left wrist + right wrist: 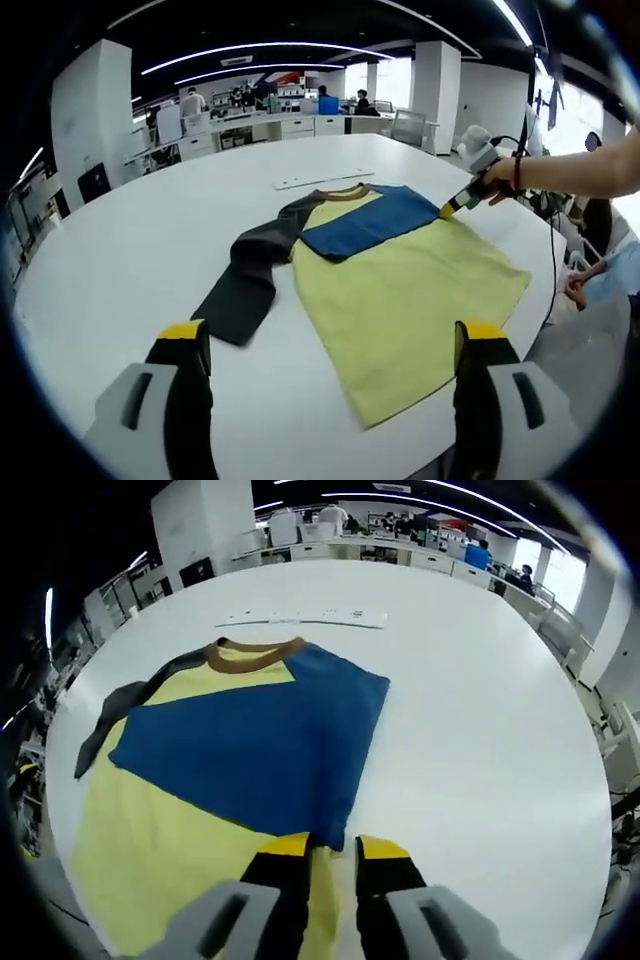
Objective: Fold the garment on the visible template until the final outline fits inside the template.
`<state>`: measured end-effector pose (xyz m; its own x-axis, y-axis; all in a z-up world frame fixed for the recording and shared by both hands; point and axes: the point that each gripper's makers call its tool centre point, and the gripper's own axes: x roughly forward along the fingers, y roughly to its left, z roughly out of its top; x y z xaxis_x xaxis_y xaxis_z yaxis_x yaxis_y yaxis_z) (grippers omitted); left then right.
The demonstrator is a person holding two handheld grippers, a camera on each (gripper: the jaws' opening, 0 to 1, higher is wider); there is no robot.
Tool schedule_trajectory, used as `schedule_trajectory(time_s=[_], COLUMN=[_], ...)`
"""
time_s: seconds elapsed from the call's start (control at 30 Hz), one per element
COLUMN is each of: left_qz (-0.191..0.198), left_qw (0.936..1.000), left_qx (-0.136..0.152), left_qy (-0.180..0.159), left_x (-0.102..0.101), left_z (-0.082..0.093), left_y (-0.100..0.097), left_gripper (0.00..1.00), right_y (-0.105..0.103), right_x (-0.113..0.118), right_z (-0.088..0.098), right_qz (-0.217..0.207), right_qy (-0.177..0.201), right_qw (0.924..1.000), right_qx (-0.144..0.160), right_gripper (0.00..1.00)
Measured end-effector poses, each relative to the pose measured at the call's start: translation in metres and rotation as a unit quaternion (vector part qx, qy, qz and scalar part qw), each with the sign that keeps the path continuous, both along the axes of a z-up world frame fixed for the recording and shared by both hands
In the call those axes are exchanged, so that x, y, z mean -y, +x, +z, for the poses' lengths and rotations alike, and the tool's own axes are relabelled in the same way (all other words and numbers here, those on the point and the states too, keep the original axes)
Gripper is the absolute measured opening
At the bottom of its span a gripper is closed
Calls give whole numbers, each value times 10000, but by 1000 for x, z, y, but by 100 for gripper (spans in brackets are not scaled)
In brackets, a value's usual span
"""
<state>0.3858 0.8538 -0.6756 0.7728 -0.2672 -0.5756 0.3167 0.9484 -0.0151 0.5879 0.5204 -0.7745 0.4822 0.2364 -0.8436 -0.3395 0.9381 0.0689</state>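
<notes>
A yellow T-shirt (400,300) lies flat on a large white table (130,260), its brown collar (252,654) toward the far side. The blue sleeve (250,750) is folded inward across the chest, while the dark grey sleeve (250,275) is spread out to the side, not yet folded. A thin white strip (300,616) lies on the table just beyond the collar; no template outline can be made out under the shirt. In the right gripper view, the right gripper (330,852) sits at the near edge of the blue sleeve with its 2 yellow-tipped jaws close together; whether cloth is pinched between them cannot be told. The left gripper (335,340) hangs above the near table edge, jaws wide apart and holding nothing. To do this step well, the blue fold would be laid smooth and let go without dragging it, then the left gripper would likely take the grey sleeve near its cuff and carry it across the chest in 1 flat sweep.
</notes>
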Motion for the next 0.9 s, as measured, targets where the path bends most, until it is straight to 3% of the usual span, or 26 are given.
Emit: schedule_trajectory(time_s=[0.13, 0.53, 0.9], left_qz=[29, 53, 252], left_qw=[10000, 9998, 9996], left_qx=[-22, -82, -37], left_qy=[35, 166, 147], left_x=[-3, -7, -20], left_z=[-1, -6, -5], left_y=[-1, 4, 8], left_gripper=[99, 98, 95], right_y=[-3, 2, 7], right_x=[-6, 9, 28], right_z=[1, 0, -1], right_qz=[112, 384, 355], right_qy=[14, 6, 129], right_qw=[9999, 9992, 9990], right_qx=[-1, -118, -225], right_gripper=[2, 1, 1])
